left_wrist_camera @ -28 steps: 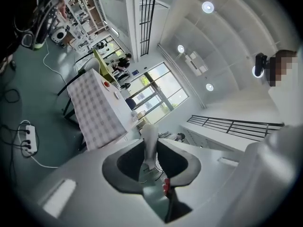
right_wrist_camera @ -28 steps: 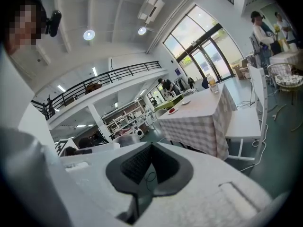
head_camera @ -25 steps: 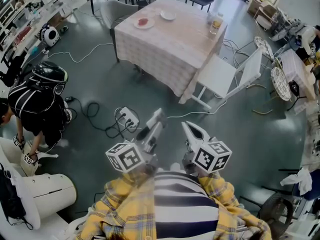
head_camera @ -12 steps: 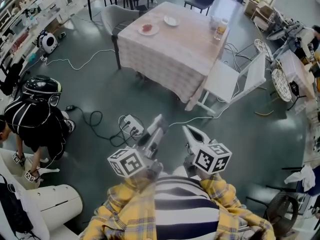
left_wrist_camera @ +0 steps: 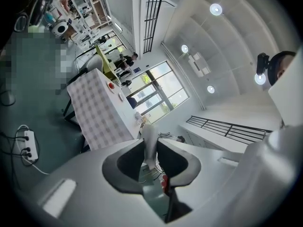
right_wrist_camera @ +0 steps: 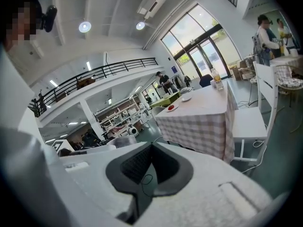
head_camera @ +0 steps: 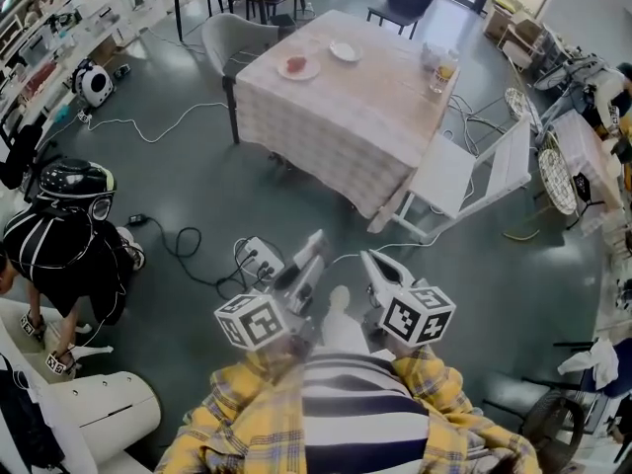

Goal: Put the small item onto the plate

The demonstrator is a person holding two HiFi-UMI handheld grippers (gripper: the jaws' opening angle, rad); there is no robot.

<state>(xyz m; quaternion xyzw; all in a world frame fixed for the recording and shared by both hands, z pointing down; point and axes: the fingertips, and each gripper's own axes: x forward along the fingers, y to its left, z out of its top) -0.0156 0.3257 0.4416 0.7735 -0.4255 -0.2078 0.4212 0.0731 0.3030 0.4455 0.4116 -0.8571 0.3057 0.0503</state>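
- Head view: left gripper (head_camera: 314, 245) and right gripper (head_camera: 370, 258) sit low before your striped shirt (head_camera: 355, 413), above the floor (head_camera: 197, 186).
- Left fingers pinch a pale, blurred small item (left_wrist_camera: 147, 143).
- Right fingers press together at the tips.
- Far ahead, well apart from it: checked counter (head_camera: 346, 117), with a plate (head_camera: 312, 70) near its far side bearing a red thing (head_camera: 295, 65).

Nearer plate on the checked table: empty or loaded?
Loaded: a red item lies on the plate, visible in both the head view and the right gripper view.
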